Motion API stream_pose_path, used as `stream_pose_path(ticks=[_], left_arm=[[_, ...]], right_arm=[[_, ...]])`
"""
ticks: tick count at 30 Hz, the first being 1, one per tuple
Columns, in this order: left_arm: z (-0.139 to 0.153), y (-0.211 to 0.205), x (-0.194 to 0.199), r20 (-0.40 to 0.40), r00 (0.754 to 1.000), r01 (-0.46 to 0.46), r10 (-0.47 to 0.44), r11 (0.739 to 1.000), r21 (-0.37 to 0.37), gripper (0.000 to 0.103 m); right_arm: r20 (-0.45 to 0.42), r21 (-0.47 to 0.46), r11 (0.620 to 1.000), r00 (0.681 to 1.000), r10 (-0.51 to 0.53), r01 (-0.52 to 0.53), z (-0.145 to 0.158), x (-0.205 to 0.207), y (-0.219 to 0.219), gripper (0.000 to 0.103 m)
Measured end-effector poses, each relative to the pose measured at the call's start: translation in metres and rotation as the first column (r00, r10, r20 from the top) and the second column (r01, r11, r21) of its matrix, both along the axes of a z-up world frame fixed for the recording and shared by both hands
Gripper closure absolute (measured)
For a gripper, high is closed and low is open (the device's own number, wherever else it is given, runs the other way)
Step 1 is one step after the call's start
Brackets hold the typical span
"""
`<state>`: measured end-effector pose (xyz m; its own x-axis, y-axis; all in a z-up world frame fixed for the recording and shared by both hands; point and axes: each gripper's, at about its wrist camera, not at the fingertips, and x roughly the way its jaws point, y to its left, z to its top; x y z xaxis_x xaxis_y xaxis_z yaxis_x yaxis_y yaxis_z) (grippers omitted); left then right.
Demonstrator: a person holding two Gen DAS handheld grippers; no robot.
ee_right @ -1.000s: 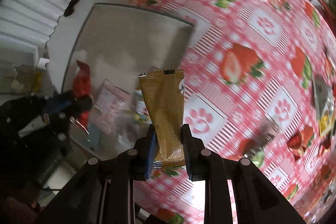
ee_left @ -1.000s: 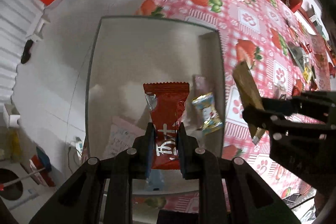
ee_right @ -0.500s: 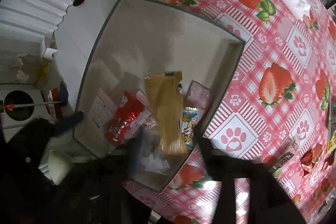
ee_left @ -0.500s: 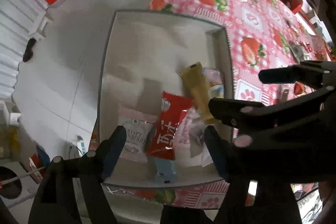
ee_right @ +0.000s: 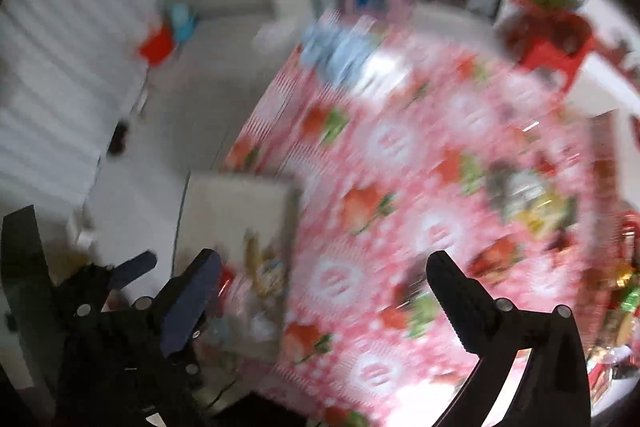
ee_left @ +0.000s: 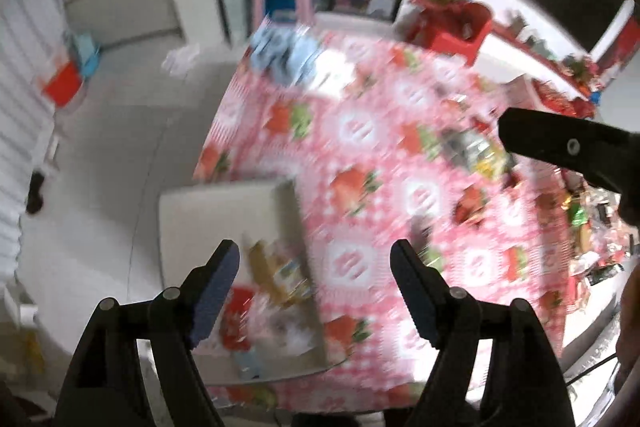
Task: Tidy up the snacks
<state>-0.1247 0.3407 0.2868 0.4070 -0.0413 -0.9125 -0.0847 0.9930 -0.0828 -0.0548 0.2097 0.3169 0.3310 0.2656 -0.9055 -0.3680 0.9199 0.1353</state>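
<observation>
Both claws released, jaws just opened wide, nothing between them: left claw (ee_left: 314,255), right claw (ee_right: 324,263). Snack packets (ee_left: 276,267) lie in the near-left grey tray (ee_left: 216,203); more snacks (ee_left: 476,151) wait far right on the tabletop (ee_left: 360,131).

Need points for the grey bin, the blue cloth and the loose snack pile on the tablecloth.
grey bin (ee_left: 216,211): left wrist view, on its bare inner floor.
blue cloth (ee_left: 286,53): left wrist view, middle of the crumpled fabric.
loose snack pile (ee_left: 476,151): left wrist view, on the blurred silver and yellow wrappers.

Glossy plastic tablecloth (ee_left: 400,155), matt black gripper fingers (ee_left: 416,291), shiny foil snack wrappers (ee_left: 476,151)
</observation>
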Motion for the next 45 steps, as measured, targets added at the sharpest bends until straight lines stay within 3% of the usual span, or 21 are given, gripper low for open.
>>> stream_pose_path(ticks=[6,15,25,45], left_arm=[[0.062,-0.046,0.018,0.118,0.989,0.084,-0.085,0.996,0.016,0.021],[0.108,-0.104,0.028,0.2,0.959,0.184,-0.201,0.978,0.101,0.021],[0.12,-0.128,0.037,0.22,0.947,0.189,-0.232,0.961,0.203,0.021],[0.116,-0.141,0.052,0.221,0.937,0.216,-0.271,0.946,0.242,0.021]], right_arm=[[0.184,0.034,0.99,0.972,-0.144,0.14,0.064,0.0,-0.063,0.0],[0.285,0.074,0.967,0.924,-0.256,0.245,0.104,-0.013,-0.128,0.0],[0.287,0.08,0.946,0.901,-0.324,0.314,0.107,-0.025,-0.166,0.0],[0.303,0.046,0.935,0.887,-0.349,0.352,0.104,-0.019,-0.185,0.0]])
